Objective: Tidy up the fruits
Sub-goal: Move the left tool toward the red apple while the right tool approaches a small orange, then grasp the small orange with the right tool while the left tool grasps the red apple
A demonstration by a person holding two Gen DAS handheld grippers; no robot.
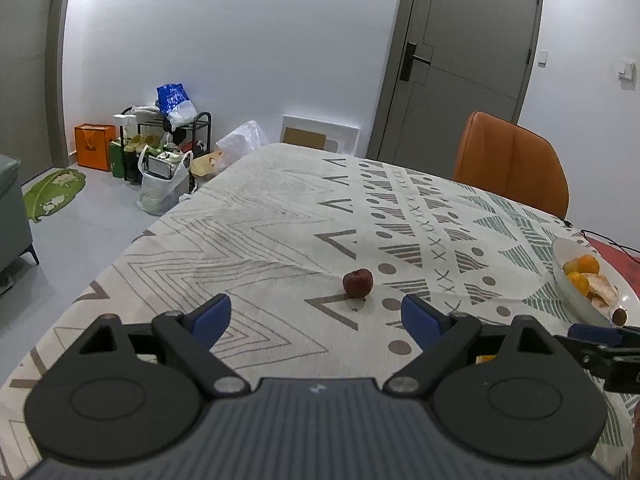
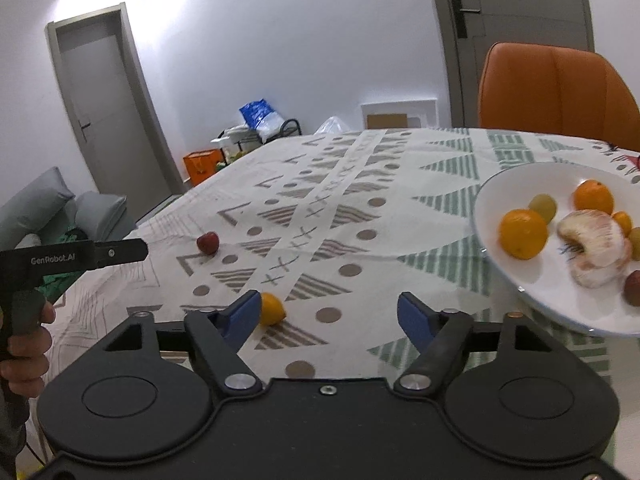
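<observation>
A small dark red fruit (image 1: pixel 357 283) lies on the patterned tablecloth (image 1: pixel 280 216), just ahead of my open, empty left gripper (image 1: pixel 316 316). It also shows in the right wrist view (image 2: pixel 208 243), far left. A small orange fruit (image 2: pixel 271 309) lies on the cloth beside the left fingertip of my open, empty right gripper (image 2: pixel 329 316). A white plate (image 2: pixel 504 188) at the right holds oranges (image 2: pixel 523 233), a peeled fruit (image 2: pixel 592 248), green grapes and a dark fruit. The plate also shows in the left wrist view (image 1: pixel 568 284).
An orange chair (image 2: pixel 556 88) stands at the table's far side. The left gripper's handle and the hand holding it (image 2: pixel 24 280) are at the left of the right wrist view. Bags and a rack (image 1: pixel 164 148) stand on the floor by the wall.
</observation>
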